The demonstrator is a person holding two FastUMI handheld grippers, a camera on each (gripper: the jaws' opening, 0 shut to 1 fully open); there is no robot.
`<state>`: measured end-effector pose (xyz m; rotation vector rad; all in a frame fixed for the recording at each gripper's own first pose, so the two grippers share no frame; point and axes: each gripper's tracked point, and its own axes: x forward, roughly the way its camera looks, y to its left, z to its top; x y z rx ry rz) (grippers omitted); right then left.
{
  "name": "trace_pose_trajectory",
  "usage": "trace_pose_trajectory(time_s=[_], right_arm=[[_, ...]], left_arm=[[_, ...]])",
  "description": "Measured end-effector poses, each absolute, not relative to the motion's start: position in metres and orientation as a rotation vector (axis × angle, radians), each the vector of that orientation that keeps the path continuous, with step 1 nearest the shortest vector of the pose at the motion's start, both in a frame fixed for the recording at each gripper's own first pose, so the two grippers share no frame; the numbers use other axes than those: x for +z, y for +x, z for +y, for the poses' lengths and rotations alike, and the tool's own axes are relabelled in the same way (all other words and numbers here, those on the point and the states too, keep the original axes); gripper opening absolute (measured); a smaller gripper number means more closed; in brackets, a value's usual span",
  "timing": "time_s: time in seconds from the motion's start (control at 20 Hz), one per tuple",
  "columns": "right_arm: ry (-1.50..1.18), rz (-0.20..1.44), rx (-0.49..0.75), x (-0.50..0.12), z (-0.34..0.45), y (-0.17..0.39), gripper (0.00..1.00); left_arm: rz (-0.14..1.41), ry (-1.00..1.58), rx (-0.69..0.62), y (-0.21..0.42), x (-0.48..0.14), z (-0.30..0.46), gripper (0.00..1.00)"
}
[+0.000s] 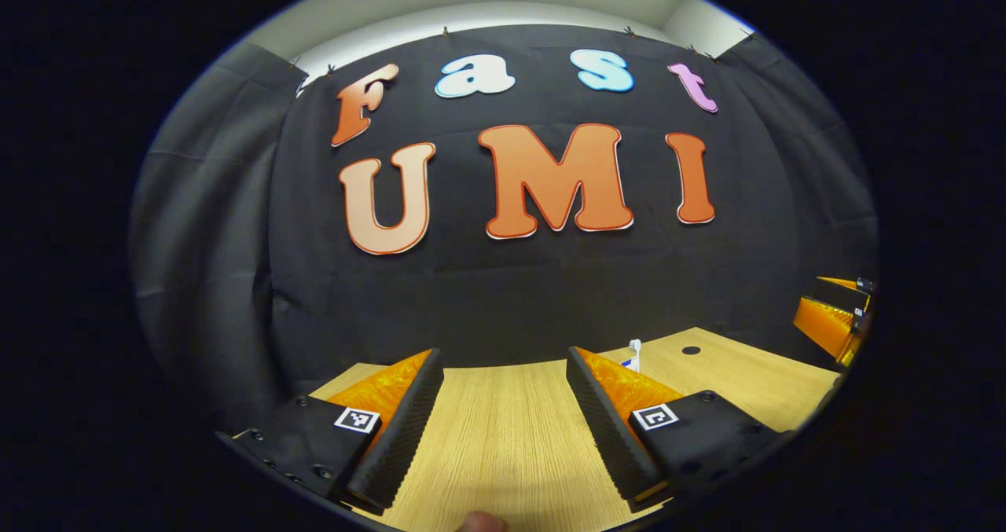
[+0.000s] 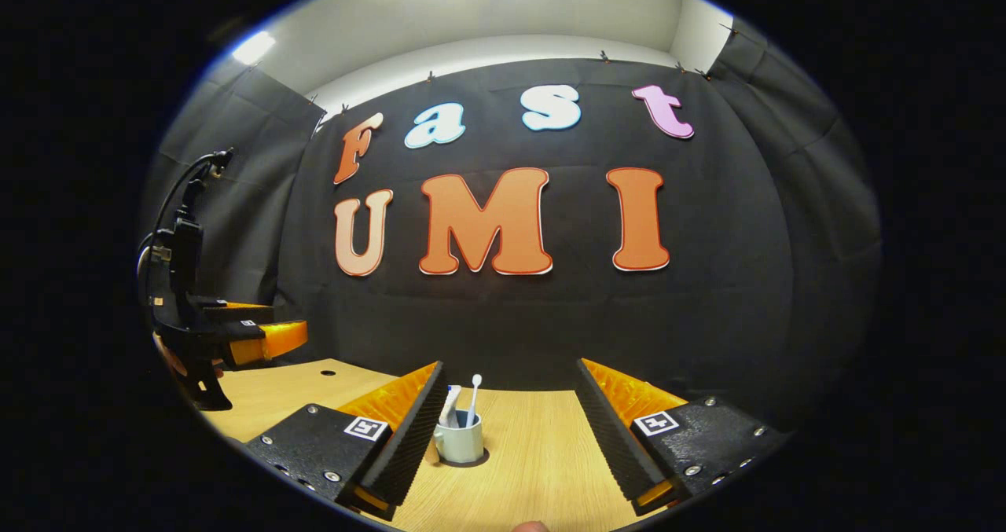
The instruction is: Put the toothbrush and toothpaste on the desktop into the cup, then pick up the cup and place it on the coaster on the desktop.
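A pale cup (image 2: 460, 443) stands upright on a dark coaster (image 2: 481, 460) on the wooden desk (image 2: 542, 453). In the cup a white toothbrush (image 2: 475, 394) and a toothpaste tube (image 2: 449, 405) stick up. My right gripper (image 2: 511, 383) is open; the cup sits between its fingers, close to the left finger (image 2: 413, 434), and neither presses on it. My left gripper (image 1: 503, 375) is open over bare desk with nothing between its fingers. In the left gripper view the toothbrush head (image 1: 635, 353) peeks up behind the right finger (image 1: 609, 430).
The left gripper (image 2: 236, 335), with a cable on top, hovers at the desk's left end. The right gripper (image 1: 833, 320) shows at the far right. A small dark hole (image 1: 691, 350) marks the desk. The black cloth wall closes the back. A fingertip (image 1: 481, 522) shows at the bottom.
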<state>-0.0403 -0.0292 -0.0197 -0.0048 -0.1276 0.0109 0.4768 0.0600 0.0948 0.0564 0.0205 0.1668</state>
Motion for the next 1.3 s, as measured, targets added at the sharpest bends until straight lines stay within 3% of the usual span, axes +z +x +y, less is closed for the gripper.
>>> trace_pose_trajectory(time_s=[0.35, 1.3], right_arm=[[-0.061, -0.147, 0.045, -0.024, -0.003, -0.038, 0.98], [-0.079, -0.187, 0.035, -0.020, -0.013, -0.033, 0.98]], left_arm=[[-0.150, 0.068, 0.222, 0.481, 0.113, 0.068, 1.00], [-0.156, 0.054, 0.195, 0.485, 0.108, 0.062, 1.00]])
